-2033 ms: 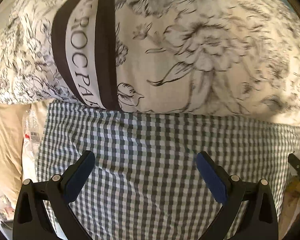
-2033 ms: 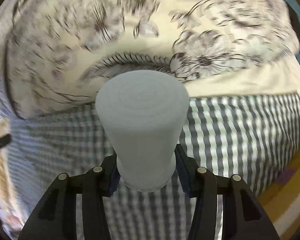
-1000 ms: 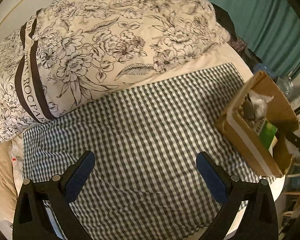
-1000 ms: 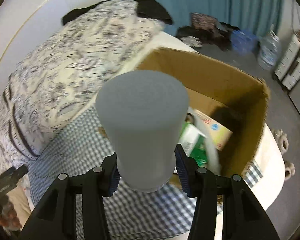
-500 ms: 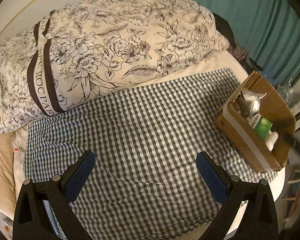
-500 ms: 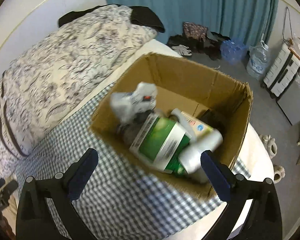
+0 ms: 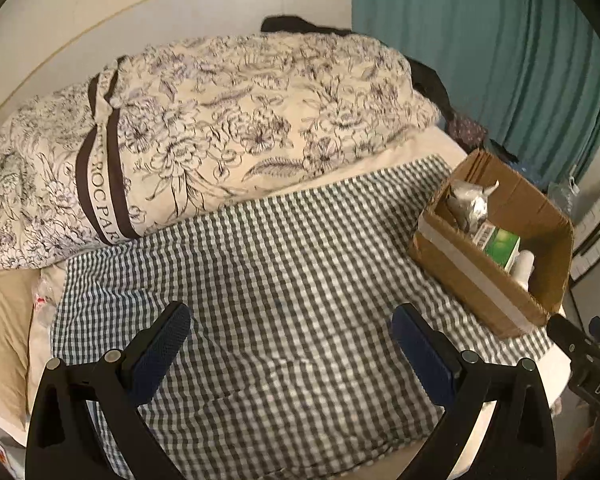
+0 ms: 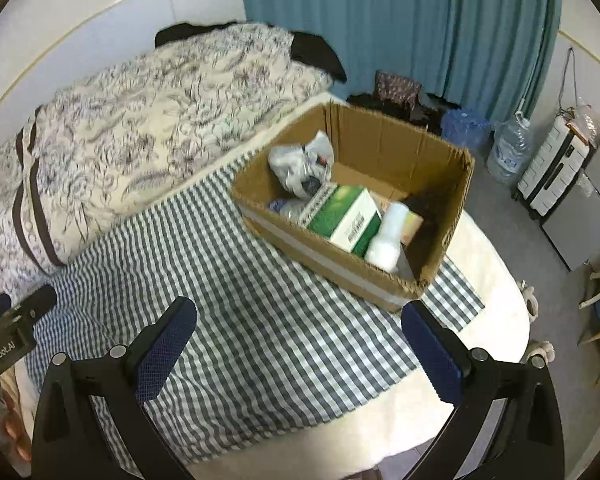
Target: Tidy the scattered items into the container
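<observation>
On the bed [image 8: 480, 360], a checked cloth [image 8: 260, 300] carries the cardboard box [image 8: 340, 272], ahead of the right hand-held gripper [image 8: 300, 344] and well right of the left hand-held gripper [image 7: 296, 344]; both gape empty, the white bottle [image 8: 386, 240] lies inside

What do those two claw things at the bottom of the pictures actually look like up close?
Each tool, left tool and right tool, is a black plastic frame with silver screws, ending in two fingers faced with dark blue textured pads. The left one's body bears white "GenRobot.AI" lettering in the right view.
</observation>
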Demonstrator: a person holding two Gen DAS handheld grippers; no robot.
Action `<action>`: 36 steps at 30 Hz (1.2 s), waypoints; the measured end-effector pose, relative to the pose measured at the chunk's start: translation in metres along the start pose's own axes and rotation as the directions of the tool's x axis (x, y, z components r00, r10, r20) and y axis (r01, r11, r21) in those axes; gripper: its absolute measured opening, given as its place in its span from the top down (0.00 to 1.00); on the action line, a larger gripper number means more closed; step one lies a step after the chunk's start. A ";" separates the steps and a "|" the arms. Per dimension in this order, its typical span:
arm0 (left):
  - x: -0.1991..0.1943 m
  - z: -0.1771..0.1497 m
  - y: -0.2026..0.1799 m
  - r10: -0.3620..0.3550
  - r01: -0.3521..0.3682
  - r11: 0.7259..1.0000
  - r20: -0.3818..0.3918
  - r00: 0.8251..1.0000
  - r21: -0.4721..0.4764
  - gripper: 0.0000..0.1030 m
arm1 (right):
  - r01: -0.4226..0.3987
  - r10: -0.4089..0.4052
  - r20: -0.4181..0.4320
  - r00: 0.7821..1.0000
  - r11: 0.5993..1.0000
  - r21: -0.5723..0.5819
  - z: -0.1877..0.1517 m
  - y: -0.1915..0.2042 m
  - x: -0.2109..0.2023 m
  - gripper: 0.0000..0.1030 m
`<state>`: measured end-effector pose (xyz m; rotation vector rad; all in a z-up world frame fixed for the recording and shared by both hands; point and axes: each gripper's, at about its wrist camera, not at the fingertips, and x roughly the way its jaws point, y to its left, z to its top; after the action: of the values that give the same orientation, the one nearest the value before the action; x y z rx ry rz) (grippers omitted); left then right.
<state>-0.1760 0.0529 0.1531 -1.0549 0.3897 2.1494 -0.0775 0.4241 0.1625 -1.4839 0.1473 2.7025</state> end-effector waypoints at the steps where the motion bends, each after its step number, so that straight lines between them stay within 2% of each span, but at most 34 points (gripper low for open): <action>1: 0.001 -0.001 -0.004 0.012 -0.012 1.000 0.000 1.000 -0.020 0.00 | -0.013 0.013 -0.003 1.000 1.000 -0.007 0.001 -0.004 0.003 0.00; 4: 0.005 -0.001 -0.017 0.011 -0.013 0.993 -0.016 1.000 -0.116 0.00 | -0.019 0.017 -0.015 1.000 0.997 -0.076 0.008 -0.010 0.015 0.00; 7: 0.010 -0.001 -0.036 0.004 -0.010 0.993 -0.050 0.999 -0.117 0.00 | -0.017 0.017 0.002 1.000 0.987 -0.158 0.015 -0.014 0.023 0.00; 11: 0.008 -0.006 -0.053 0.008 -0.014 0.993 -0.049 0.999 -0.121 0.00 | -0.046 0.043 -0.020 0.999 0.980 -0.192 0.019 -0.019 0.031 0.00; 17: 0.001 -0.008 -0.055 0.011 -0.016 0.992 -0.043 0.999 -0.125 0.00 | -0.074 0.067 -0.049 0.997 0.983 -0.167 0.015 -0.030 0.036 0.00; 22: -0.002 -0.006 -0.055 0.019 -0.024 0.992 -0.047 0.999 -0.123 0.00 | -0.088 0.083 -0.035 0.996 0.984 -0.155 0.015 -0.033 0.028 0.00; 28: 0.000 -0.009 -0.055 0.030 -0.040 0.991 -0.072 0.997 -0.128 0.00 | -0.092 0.086 -0.043 0.995 0.982 -0.162 0.012 -0.029 0.028 0.00; 31: 0.003 -0.008 -0.052 0.014 -0.027 0.989 -0.087 0.996 -0.143 0.00 | -0.086 0.080 -0.042 0.996 0.982 -0.169 0.012 -0.028 0.028 0.00; 33: 0.001 -0.009 -0.052 0.014 -0.025 0.988 -0.075 0.997 -0.151 0.00 | -0.084 0.077 -0.045 0.996 0.982 -0.171 0.012 -0.028 0.028 0.00; 36: -0.008 -0.011 -0.056 0.046 -0.048 0.990 -0.019 0.999 -0.133 0.00 | -0.079 0.071 -0.053 0.996 0.981 -0.177 0.012 -0.028 0.030 0.00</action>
<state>-0.1265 0.0828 0.1547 -1.1483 0.2834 2.2359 -0.1012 0.4531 0.1416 -1.6197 -0.0404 2.8077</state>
